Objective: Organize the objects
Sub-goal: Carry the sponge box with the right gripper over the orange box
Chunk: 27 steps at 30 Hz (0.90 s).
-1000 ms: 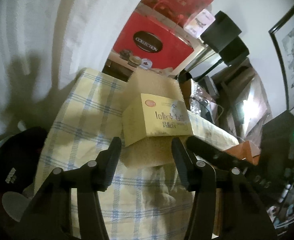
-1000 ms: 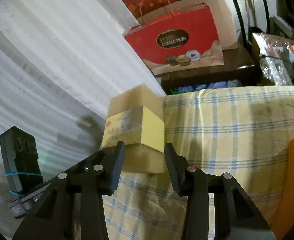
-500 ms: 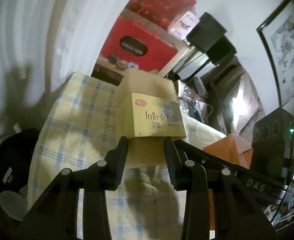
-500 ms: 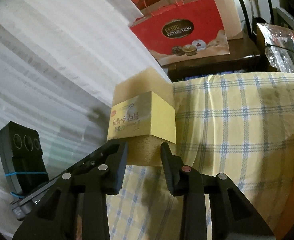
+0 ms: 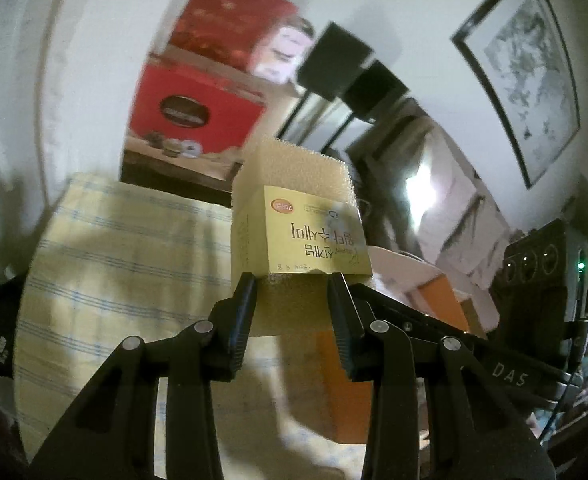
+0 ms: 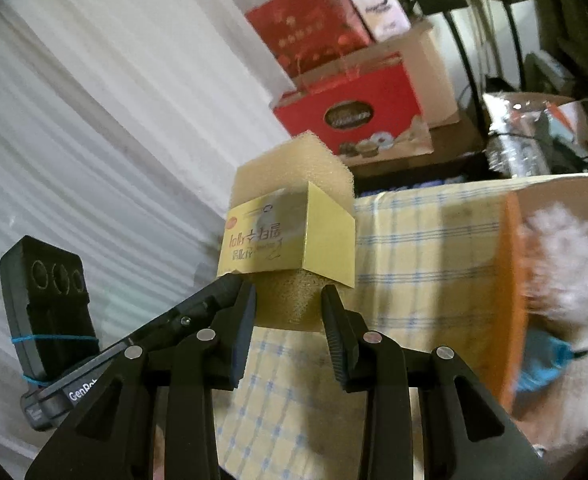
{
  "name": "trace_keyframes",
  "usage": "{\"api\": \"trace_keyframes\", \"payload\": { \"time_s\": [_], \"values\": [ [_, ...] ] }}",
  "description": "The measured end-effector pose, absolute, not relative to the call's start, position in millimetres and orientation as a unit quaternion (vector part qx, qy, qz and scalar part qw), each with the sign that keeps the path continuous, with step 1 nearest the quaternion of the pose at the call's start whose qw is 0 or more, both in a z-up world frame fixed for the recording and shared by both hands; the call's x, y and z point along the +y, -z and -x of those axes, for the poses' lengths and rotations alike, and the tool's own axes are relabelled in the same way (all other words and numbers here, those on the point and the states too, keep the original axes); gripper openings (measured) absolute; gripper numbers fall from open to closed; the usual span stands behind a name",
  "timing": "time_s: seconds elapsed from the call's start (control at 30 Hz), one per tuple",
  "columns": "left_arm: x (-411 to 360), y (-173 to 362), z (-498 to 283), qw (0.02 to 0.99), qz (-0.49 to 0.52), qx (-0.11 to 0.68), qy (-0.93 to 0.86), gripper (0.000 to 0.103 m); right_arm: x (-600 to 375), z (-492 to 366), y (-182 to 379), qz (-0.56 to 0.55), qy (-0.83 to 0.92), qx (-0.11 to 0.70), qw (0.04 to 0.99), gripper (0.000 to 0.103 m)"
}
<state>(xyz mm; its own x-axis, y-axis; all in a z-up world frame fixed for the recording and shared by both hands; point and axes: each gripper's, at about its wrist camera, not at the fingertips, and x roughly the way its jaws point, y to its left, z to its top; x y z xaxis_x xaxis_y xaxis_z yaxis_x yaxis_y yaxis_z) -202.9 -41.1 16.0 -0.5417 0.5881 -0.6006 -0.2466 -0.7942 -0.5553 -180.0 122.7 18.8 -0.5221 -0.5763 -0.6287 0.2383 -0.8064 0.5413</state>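
Sponge block (image 5: 290, 304) pinched between both narrowed tools, left (image 5: 292, 300) and right (image 6: 288, 312).

The sponge (image 5: 294, 168) is a tan, coarse-pored foam block, and a yellow paper sleeve (image 5: 314, 240) wraps around its middle. The sleeve carries dark printed lettering and a small orange-red oval mark, all reading upside down in both wrist views. Bare foam shows above and below the sleeve. The block hangs lifted above a yellow and blue checked cloth (image 5: 126, 248), its lower bare end pinched from two sides, sitting roughly upright and tipped slightly.
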Motion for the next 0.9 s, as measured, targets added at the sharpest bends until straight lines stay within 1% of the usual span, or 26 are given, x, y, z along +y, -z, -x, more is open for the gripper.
{"api": "trace_keyframes", "payload": {
  "time_s": [0.27,0.6,0.9],
  "values": [
    [27,-23,183,0.286,0.426,-0.190,-0.837,0.033,186,140,-40,-0.415,0.867,-0.185,0.204,0.034],
    [109,-16,171,0.322,0.454,-0.168,-0.814,0.033,272,110,-37,-0.416,0.874,-0.206,0.147,0.034],
    [156,-2,171,0.338,0.482,-0.157,-0.793,0.033,325,96,-27,-0.424,0.872,-0.218,0.115,0.034]
  ]
}}
